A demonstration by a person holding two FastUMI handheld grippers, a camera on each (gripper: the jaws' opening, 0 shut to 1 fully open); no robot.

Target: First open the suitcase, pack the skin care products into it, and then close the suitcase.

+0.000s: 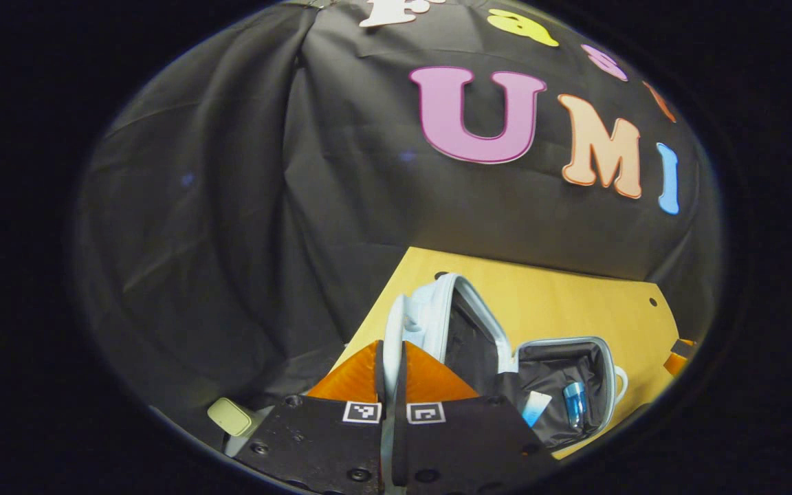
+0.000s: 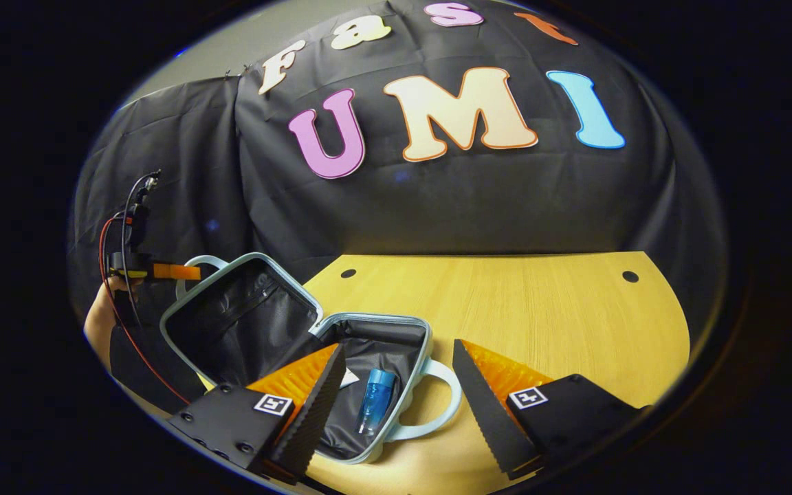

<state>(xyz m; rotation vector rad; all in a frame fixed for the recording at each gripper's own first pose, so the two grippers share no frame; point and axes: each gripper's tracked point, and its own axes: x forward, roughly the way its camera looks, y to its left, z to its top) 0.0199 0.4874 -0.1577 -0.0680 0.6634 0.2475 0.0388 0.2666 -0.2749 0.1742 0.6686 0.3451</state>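
Black cloth wall behind a seemingly wooden table.

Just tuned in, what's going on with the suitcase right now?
The suitcase lies open on the wooden table. The left hand-held gripper is shut on the rim of its raised lid. A blue bottle and a white item already lie in the base. The right hand-held gripper hangs open above them, holding nothing.
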